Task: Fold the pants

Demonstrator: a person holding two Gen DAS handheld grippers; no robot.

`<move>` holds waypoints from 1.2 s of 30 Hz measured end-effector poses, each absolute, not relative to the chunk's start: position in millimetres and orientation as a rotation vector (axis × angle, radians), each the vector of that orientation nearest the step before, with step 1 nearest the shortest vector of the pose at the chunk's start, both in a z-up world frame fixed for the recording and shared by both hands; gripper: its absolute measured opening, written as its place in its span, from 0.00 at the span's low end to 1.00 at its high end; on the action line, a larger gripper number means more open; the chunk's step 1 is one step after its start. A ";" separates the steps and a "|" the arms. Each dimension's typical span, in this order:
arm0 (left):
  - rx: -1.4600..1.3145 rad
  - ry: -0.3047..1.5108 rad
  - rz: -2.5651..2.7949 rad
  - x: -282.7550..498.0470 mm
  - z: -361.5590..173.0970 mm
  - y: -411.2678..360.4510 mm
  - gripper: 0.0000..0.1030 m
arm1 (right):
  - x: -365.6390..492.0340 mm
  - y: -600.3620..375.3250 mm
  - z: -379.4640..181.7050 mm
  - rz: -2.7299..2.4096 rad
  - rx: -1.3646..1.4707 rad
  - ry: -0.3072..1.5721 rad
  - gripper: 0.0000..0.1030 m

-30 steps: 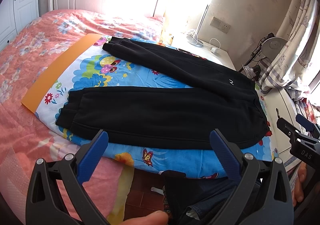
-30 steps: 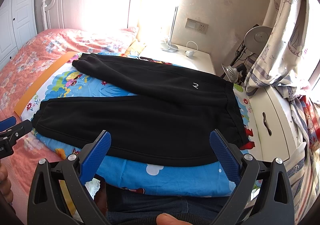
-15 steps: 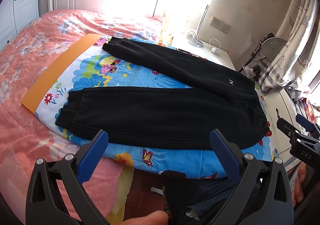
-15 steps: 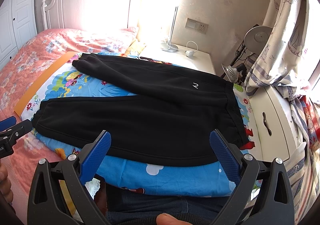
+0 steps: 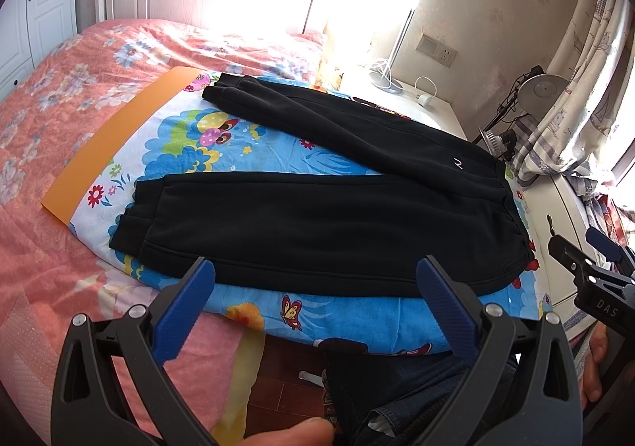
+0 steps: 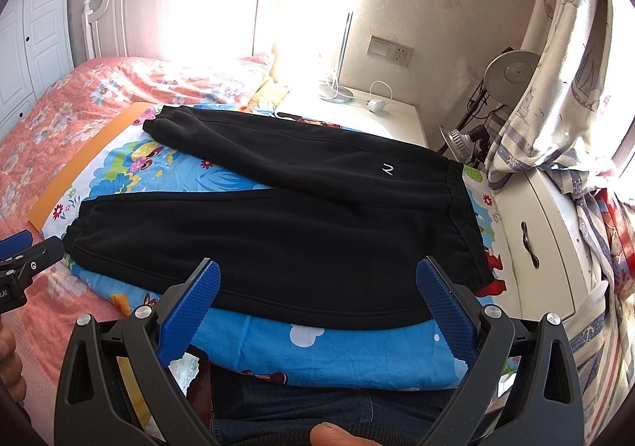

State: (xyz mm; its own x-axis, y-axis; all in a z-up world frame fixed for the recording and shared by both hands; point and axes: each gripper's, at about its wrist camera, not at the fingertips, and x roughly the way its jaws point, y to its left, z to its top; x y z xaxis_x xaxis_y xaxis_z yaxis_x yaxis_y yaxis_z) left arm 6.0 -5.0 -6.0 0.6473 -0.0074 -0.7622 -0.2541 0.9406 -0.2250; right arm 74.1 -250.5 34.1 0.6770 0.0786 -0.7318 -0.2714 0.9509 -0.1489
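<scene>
Black pants (image 5: 317, 219) lie flat on a colourful cartoon sheet (image 5: 190, 152) on the bed, legs spread in a V toward the left, waistband at the right. They also show in the right wrist view (image 6: 301, 223). My left gripper (image 5: 315, 275) is open and empty, held above the pants' near edge. My right gripper (image 6: 317, 275) is open and empty, also near that edge. The right gripper shows at the right edge of the left wrist view (image 5: 583, 267); the left gripper shows at the left edge of the right wrist view (image 6: 24, 259).
An orange board (image 5: 115, 140) lies under the sheet's left side on the pink floral bedspread (image 5: 51, 100). A white nightstand (image 6: 357, 116) with a lamp stands behind. A white cabinet (image 6: 543, 247) and curtain (image 6: 563, 88) are to the right.
</scene>
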 end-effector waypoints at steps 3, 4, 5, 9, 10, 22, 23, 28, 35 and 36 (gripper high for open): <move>-0.330 0.859 0.143 6.3 -6.2 -5.5 0.98 | 74.0 -250.6 34.2 0.199 -0.255 0.805 0.93; -0.328 0.858 0.143 5.8 -6.1 -5.2 0.98 | 74.1 -250.7 34.2 0.199 -0.255 0.805 0.93; -0.327 0.858 0.144 5.8 -6.1 -5.2 0.98 | 74.0 -250.7 34.1 0.199 -0.255 0.805 0.93; -0.328 0.858 0.142 5.8 -6.1 -5.2 0.98 | 74.2 -250.8 34.1 0.200 -0.254 0.806 0.93; -0.327 0.858 0.143 6.3 -6.4 -5.7 0.98 | 73.8 -250.7 33.7 0.200 -0.255 0.806 0.93; -0.330 0.858 0.143 6.1 -6.5 -5.8 0.98 | 73.8 -250.6 33.6 0.200 -0.254 0.806 0.93; -0.329 0.857 0.143 6.0 -6.4 -5.8 0.98 | 73.8 -250.5 33.8 0.199 -0.253 0.802 0.93; -0.330 0.857 0.140 7.2 -5.6 -6.9 0.98 | 73.9 -250.6 33.2 0.202 -0.250 0.802 0.93; -0.226 0.731 0.129 34.8 -20.4 -42.4 0.98 | 115.6 -282.7 -16.9 0.448 -0.069 0.946 0.95; -0.235 0.752 0.114 47.0 -28.9 -50.6 0.98 | 129.0 -295.0 -33.9 0.450 -0.035 1.002 0.95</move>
